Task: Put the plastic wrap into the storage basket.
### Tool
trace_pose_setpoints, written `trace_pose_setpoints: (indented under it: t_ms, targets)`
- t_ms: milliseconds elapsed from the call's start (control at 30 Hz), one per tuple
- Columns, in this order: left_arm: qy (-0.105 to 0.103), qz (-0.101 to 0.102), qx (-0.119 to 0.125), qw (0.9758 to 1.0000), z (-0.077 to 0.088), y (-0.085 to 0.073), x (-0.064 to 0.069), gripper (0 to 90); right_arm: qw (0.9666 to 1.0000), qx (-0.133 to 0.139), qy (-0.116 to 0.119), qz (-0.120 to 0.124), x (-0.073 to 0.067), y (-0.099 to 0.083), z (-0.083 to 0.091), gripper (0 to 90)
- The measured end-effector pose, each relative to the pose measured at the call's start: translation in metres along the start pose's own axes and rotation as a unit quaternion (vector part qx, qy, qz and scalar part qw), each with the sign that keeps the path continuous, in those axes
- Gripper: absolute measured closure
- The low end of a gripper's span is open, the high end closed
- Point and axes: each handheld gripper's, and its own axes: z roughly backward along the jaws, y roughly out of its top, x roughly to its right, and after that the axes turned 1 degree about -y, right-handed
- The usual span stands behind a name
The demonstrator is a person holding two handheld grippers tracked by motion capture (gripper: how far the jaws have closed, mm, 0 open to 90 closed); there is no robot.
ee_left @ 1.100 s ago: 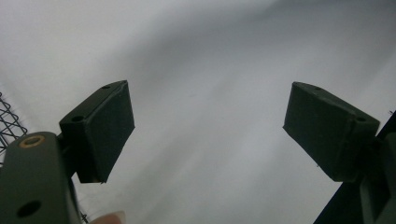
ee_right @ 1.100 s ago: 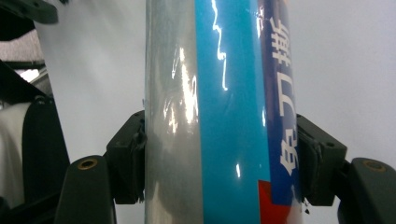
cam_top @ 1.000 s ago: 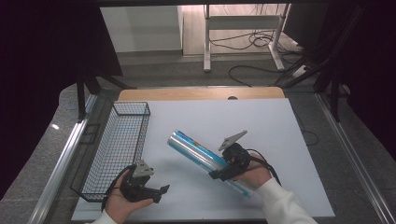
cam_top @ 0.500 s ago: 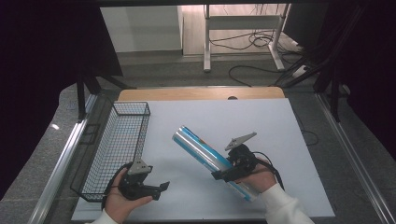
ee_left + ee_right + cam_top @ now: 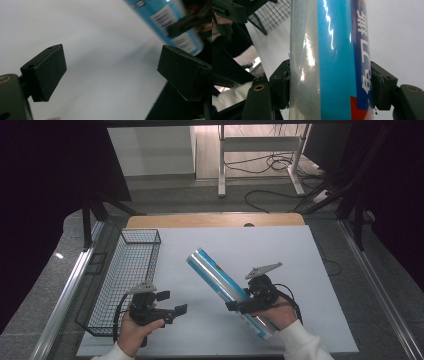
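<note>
The right tongs (image 5: pixel 239 305) are clenched on a long blue and silver tube (image 5: pixel 220 284); in the right gripper view both jaws press against the sides of the tube (image 5: pixel 329 60). The tube is tilted, its upper end pointing to about 11 o'clock above the white worktop (image 5: pixel 300 270), its lower end beside the person's right hand (image 5: pixel 272 312). The left tongs (image 5: pixel 177 312) are released, with their jaws wide apart and nothing between them, and they point to 3 o'clock towards the tube. A black wire basket (image 5: pixel 125 270) stands at the worktop's 9 o'clock edge, just beside the left hand (image 5: pixel 137 327)
</note>
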Motion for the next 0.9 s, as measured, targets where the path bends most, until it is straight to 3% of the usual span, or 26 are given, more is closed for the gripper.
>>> trace_pose_setpoints:
  t_ms: [33, 167, 300, 433, 567, 700, 833, 900]
  targets:
    - [-0.023, 0.012, 0.006, 0.9996, -0.003, 0.004, 0.001, 7.9, 1.0000, 0.003, 0.004, -0.003, 0.000, 0.000, 0.000, 32.3]
    - [-0.076, 0.037, 0.020, 0.9962, -0.011, 0.014, 0.002, 5.8, 0.9998, 0.014, 0.012, -0.006, -0.004, 0.002, -0.002, 32.3]
    - [-0.096, 0.044, 0.031, 0.9940, -0.022, 0.022, 0.005, 5.0, 0.9994, 0.023, 0.025, -0.011, -0.007, 0.003, -0.004, 32.3]
    - [-0.102, 0.045, 0.042, 0.9928, -0.033, 0.027, 0.008, 5.0, 0.9990, 0.031, 0.030, -0.014, -0.010, 0.004, -0.007, 32.3]
    - [-0.126, 0.062, 0.053, 0.9887, -0.045, 0.032, 0.010, 5.2, 0.9980, 0.044, 0.039, -0.023, -0.012, 0.005, -0.010, 32.3]
    - [-0.141, 0.073, 0.051, 0.9860, -0.056, 0.036, 0.011, 5.6, 0.9976, 0.050, 0.043, -0.023, -0.015, 0.006, -0.014, 32.3]
    - [-0.145, 0.082, 0.056, 0.9844, -0.064, 0.037, 0.012, 8.0, 0.9972, 0.054, 0.048, -0.020, -0.020, 0.006, -0.019, 32.3]
    - [-0.143, 0.080, 0.055, 0.9849, -0.067, 0.037, 0.014, 9.6, 0.9970, 0.057, 0.048, -0.018, -0.023, 0.007, -0.022, 32.3]
